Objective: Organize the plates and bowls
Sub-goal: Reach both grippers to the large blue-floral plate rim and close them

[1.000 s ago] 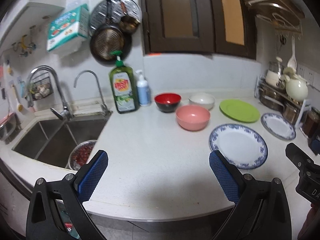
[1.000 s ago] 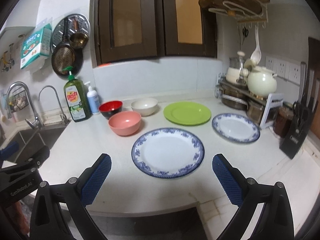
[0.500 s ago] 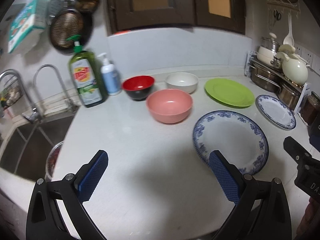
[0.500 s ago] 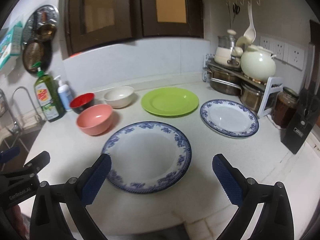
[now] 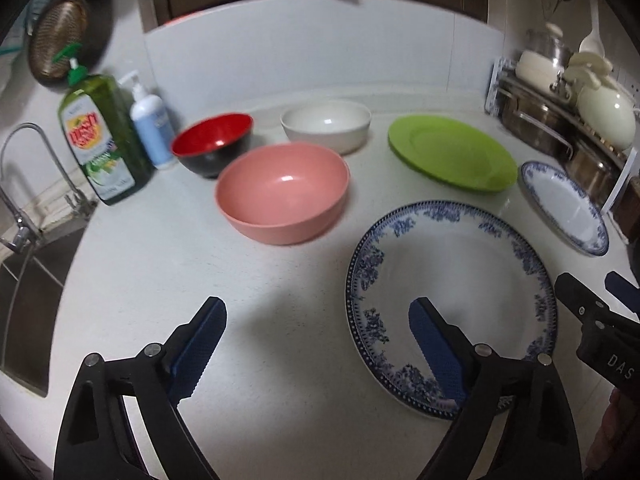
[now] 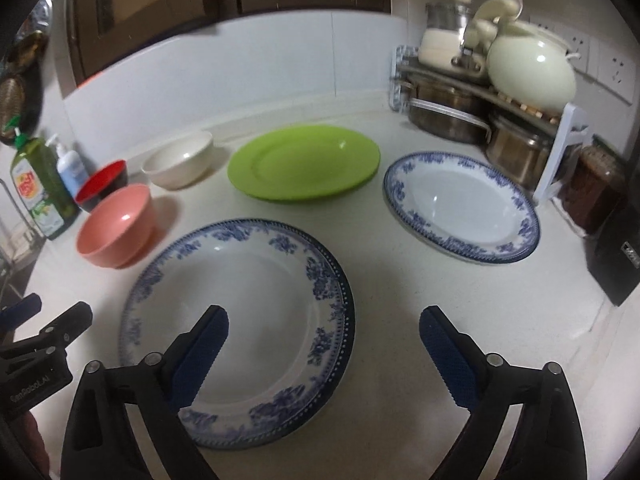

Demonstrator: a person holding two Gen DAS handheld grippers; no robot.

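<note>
A large blue-and-white plate (image 5: 452,288) (image 6: 244,296) lies flat on the white counter, closest to me. My left gripper (image 5: 316,344) hovers open over its left rim, right finger above the plate. My right gripper (image 6: 324,348) is open over the plate's right rim, left finger above it. Behind sit a pink bowl (image 5: 282,192) (image 6: 116,224), a red-and-black bowl (image 5: 214,144) (image 6: 102,184), a white bowl (image 5: 326,124) (image 6: 180,158), a green plate (image 5: 452,152) (image 6: 304,162) and a smaller blue-and-white plate (image 5: 564,206) (image 6: 460,204). Neither gripper holds anything.
A green dish-soap bottle (image 5: 100,136) and a white pump bottle (image 5: 150,128) stand by the taps (image 5: 24,184) and sink on the left. A rack with steel pots (image 6: 480,120) and a cream teapot (image 6: 528,68) fills the right back corner; a dark jar (image 6: 596,192) and black block stand beside it.
Both grippers have moved forward and down toward the counter; the large blue-and-white plate now lies under their fingers. Both stayed open. The dishes have not moved.
</note>
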